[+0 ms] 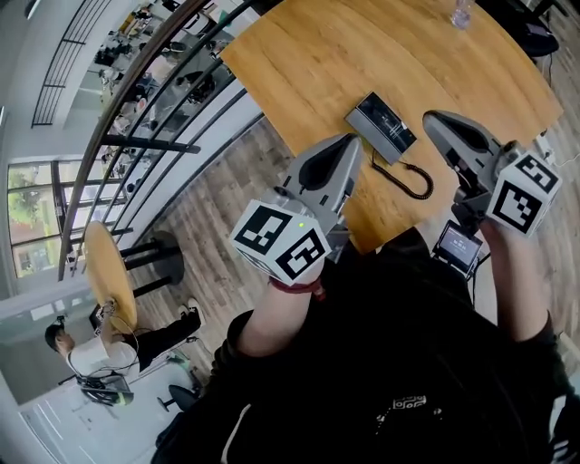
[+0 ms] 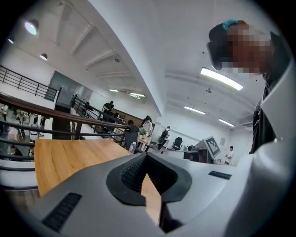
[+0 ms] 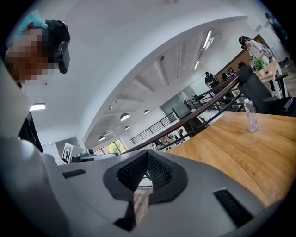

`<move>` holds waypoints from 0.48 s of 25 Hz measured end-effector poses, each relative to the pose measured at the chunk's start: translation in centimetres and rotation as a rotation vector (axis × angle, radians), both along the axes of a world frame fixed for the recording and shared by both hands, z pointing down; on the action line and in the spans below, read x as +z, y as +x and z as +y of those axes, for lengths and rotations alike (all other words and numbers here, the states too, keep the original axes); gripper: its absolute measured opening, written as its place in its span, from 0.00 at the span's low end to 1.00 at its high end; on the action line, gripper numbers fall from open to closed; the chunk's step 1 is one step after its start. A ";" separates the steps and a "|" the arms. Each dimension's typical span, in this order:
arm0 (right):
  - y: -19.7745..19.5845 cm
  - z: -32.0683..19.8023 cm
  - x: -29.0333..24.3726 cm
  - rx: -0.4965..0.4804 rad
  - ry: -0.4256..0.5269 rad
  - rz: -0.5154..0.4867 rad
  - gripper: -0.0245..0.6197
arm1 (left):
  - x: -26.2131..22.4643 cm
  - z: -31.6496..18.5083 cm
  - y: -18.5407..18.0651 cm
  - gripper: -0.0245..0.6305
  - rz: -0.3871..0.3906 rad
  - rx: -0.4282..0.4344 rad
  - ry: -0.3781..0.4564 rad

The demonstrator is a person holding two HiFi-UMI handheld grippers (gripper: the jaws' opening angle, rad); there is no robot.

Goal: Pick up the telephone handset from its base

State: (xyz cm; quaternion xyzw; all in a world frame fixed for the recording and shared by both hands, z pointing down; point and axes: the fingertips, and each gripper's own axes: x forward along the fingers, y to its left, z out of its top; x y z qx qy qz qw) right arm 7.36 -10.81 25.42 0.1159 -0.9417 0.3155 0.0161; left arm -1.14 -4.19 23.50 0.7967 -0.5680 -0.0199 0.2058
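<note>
- Grey plastic left tongs (image 1: 350,142) reach in at the near edge of the bench. Their jaws are closed tip to tip with nothing between them.
- Grey plastic right tongs (image 1: 430,119) hang over the same near edge, further to the right. Their jaws are likewise pressed together and empty.
- The black, flat, rectangular telephone (image 1: 382,123) lies on the bench close to its near edge, between the tips of the two tongs, and neither touches it. From the head view the handset cannot be told apart from the base.
- A black coiled cord (image 1: 413,179) loops from the telephone towards the near edge.
- The light-brown wooden bench (image 1: 362,45) has a rounded edge.
- A clear plastic bottle (image 1: 460,13) stands upright near the far edge.
- A dark metal railing (image 1: 136,100) runs past the left edge.
</note>
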 end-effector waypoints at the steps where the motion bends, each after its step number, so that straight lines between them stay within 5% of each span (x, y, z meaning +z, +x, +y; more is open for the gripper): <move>1: -0.1 0.0 0.0 0.004 0.000 -0.007 0.06 | 0.5 0.0 -0.4 0.04 0.000 0.005 -0.006; 12: 1.2 -3.4 2.6 0.051 0.057 0.054 0.06 | 5.9 -5.0 1.6 0.04 0.048 0.132 -0.115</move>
